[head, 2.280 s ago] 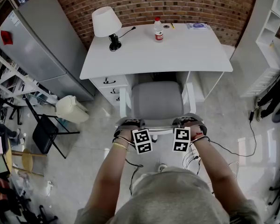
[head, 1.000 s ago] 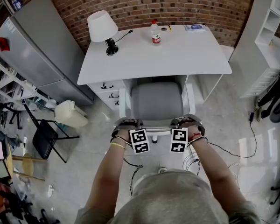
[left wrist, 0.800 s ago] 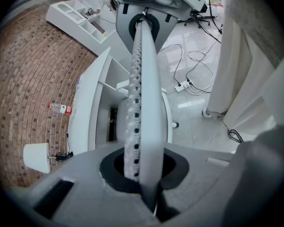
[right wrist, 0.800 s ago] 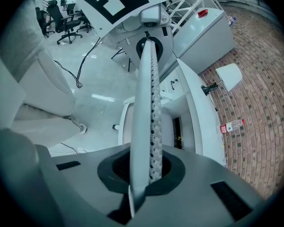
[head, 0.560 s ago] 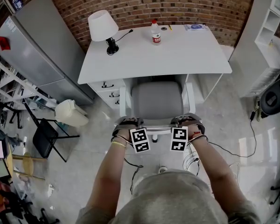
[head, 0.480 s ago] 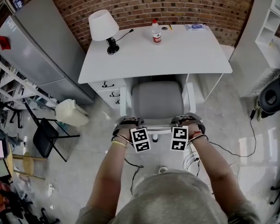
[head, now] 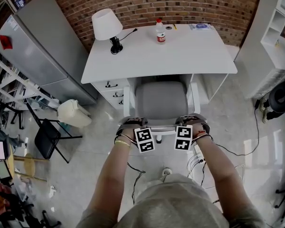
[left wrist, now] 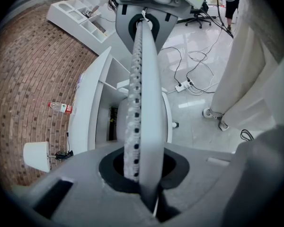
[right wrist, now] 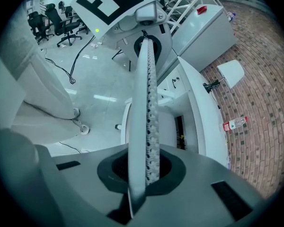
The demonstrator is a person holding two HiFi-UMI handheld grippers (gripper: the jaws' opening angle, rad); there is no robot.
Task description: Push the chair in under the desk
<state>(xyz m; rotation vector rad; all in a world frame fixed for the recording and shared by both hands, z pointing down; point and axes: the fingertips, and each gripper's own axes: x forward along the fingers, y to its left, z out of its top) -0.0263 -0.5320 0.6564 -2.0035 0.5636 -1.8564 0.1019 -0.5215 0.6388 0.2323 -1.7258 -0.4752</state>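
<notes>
Now my left gripper [head: 132,125] and right gripper [head: 193,123] each have their ribbed, dotted jaws pressed flat together, pinching nothing, at the chair's [head: 161,101] back edge. Its grey padded seat, flanked by white arms, runs under the smooth white desk [head: 180,56], which hides its front. The bottle's [head: 160,31] red label is too small to read.

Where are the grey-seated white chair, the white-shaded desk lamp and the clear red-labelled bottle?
grey-seated white chair [head: 161,101], head view, middle of the seat cushion.
white-shaded desk lamp [head: 107,23], head view, on the shade.
clear red-labelled bottle [head: 160,36], head view, on the label.
</notes>
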